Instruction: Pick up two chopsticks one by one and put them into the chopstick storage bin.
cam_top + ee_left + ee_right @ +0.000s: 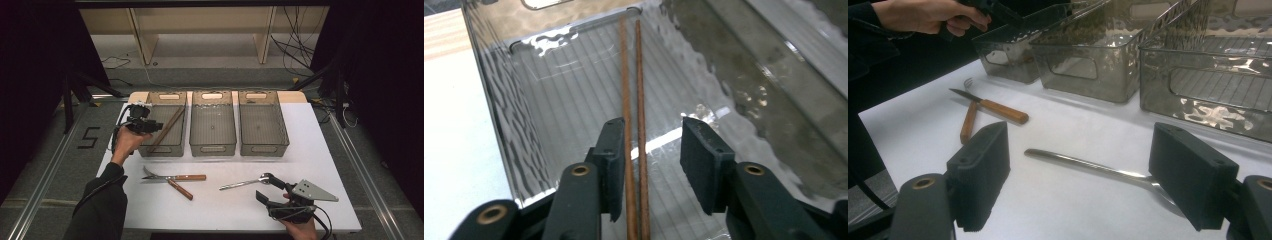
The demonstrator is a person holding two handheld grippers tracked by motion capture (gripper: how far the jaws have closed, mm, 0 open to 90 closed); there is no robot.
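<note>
Your left gripper (651, 165) hangs released over the two brown wooden chopsticks (633, 100) lying in the leftmost smoky clear plastic bin (162, 145); your right gripper (1080, 175) gapes open over the long steel utensil (1088, 167) on the white table (310, 150).

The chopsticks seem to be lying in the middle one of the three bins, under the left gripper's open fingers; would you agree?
Not quite: the chopsticks lie in the leftmost bin, not the middle bin. The high view shows this. The rest holds: the left gripper is over them, and the left gripper view shows its fingers open, not pressing on them.
</note>
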